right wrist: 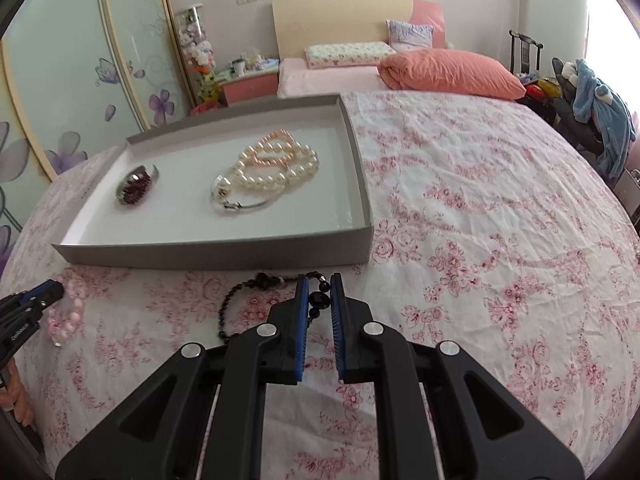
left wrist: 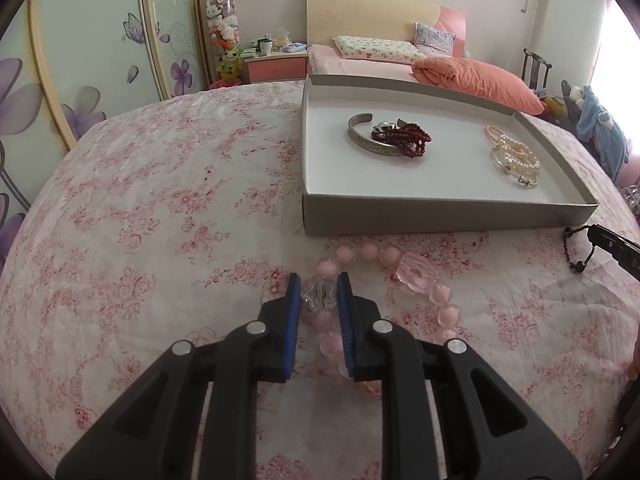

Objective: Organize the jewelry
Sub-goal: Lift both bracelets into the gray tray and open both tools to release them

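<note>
A pink bead bracelet [left wrist: 384, 272] lies on the floral bedspread in front of the grey tray [left wrist: 440, 216]. My left gripper [left wrist: 318, 286] is shut on its clear faceted bead [left wrist: 318, 298]. In the right wrist view my right gripper [right wrist: 319, 282] is shut on a black bead necklace [right wrist: 240, 300], gripping a large black bead [right wrist: 320, 300]; the rest of the strand trails left on the spread. The tray [right wrist: 216, 254] holds a silver cuff [left wrist: 372, 146], dark red beads [left wrist: 408, 140], pearl strands [right wrist: 276, 168] and a thin silver bangle [right wrist: 240, 204].
The floral bedspread [right wrist: 480, 240] stretches wide to the right of the tray. A second bed with an orange duvet [left wrist: 476, 80] stands behind. A wardrobe with purple flowers [left wrist: 80, 80] is on the left. Clothes hang on a chair [right wrist: 592, 120] at the right.
</note>
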`<state>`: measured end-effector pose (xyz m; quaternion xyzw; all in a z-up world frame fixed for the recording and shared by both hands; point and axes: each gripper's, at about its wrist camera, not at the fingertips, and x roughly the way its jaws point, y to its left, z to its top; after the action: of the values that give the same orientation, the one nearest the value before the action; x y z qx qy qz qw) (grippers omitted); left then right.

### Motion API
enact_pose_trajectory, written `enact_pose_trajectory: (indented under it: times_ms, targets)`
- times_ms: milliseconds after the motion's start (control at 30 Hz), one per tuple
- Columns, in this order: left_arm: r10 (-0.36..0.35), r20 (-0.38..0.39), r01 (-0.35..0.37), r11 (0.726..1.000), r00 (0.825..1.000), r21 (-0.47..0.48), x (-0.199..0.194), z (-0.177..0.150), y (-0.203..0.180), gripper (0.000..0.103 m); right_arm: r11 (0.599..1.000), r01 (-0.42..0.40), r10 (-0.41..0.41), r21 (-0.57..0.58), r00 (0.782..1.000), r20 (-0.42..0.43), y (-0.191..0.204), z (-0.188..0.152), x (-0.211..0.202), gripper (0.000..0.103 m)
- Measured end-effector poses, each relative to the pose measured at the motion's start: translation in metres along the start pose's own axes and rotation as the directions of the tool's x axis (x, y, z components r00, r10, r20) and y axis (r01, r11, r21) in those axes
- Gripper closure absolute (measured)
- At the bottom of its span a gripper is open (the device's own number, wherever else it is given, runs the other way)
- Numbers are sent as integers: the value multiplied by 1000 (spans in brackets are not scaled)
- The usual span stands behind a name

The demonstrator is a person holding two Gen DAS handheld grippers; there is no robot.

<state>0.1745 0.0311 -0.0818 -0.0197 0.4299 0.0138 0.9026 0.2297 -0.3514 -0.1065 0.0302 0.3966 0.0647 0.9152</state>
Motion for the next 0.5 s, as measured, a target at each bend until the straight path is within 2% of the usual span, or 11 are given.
enact_pose_trajectory:
  times_ms: [267, 500]
  targets:
    - [-48, 48, 49, 999, 998, -11, -17, -1, -1, 84, 998, -64, 66, -22, 994, 91, 12, 4, -34, 91]
    - [-118, 133, 119, 993, 984, 1, -46, 3, -13, 84, 991, -117, 125, -57, 980, 155, 26, 5, -57, 91]
